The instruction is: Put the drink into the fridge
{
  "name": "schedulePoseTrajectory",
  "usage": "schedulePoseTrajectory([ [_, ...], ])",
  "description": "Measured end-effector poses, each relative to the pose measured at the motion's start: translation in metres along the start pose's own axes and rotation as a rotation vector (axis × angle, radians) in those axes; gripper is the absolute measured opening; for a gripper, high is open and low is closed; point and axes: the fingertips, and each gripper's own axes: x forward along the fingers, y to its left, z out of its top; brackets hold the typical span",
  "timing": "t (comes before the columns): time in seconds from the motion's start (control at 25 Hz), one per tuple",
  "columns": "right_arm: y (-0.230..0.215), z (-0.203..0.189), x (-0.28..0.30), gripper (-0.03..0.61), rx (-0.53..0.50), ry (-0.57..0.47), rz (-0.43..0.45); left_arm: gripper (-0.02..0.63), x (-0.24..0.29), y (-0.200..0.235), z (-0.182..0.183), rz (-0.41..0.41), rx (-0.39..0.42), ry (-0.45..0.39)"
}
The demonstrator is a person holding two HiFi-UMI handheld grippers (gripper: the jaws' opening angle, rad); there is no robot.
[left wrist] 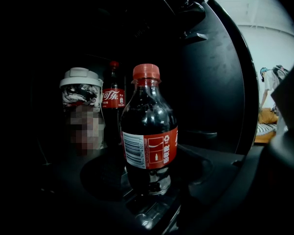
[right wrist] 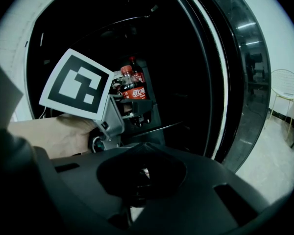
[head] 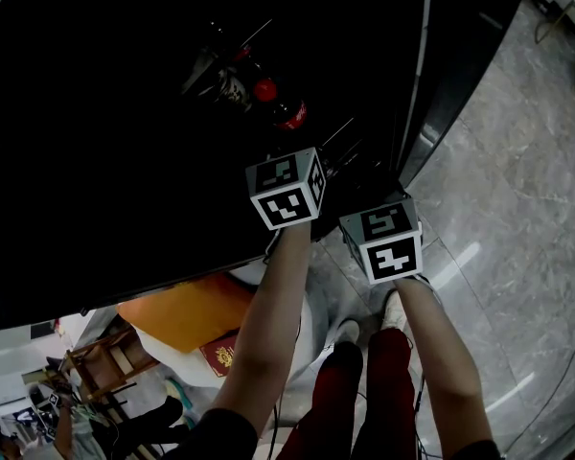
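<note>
A cola bottle (left wrist: 148, 136) with a red cap and red label stands upright between the jaws of my left gripper (left wrist: 149, 187), which is shut on its lower body. In the head view the same bottle (head: 278, 103) sits inside the dark fridge (head: 125, 113), just beyond the left marker cube (head: 286, 190). The right gripper view shows the left gripper holding the bottle (right wrist: 132, 89) over a wire shelf (right wrist: 159, 127). My right gripper (right wrist: 144, 146) is shut and empty, hanging back outside the fridge, to the right of the left one.
Behind the held bottle stand a second cola bottle (left wrist: 112, 98) and a white-lidded bottle (left wrist: 81, 99). The open fridge door (head: 460, 56) is to the right. Grey tiled floor (head: 517, 218), an orange object (head: 187, 312) and a wooden chair (head: 96, 362) lie below.
</note>
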Motion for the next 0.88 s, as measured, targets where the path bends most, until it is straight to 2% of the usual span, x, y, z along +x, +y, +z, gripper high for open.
schedulePoseTrajectory([
  [0.32,0.001,-0.006,-0.007,0.017,0.007,0.003,0.001,0.316,-0.005,-0.004,0.005,0.005,-0.001,-0.011],
  [0.72,-0.003,-0.013,-0.012,0.017,0.019,0.012,-0.008,0.324,-0.011,0.001,-0.004,0.032,-0.045,-0.008],
  [0.88,-0.004,-0.013,-0.016,0.017,0.024,0.009,-0.017,0.328,-0.018,0.0,-0.007,0.02,-0.044,-0.014],
])
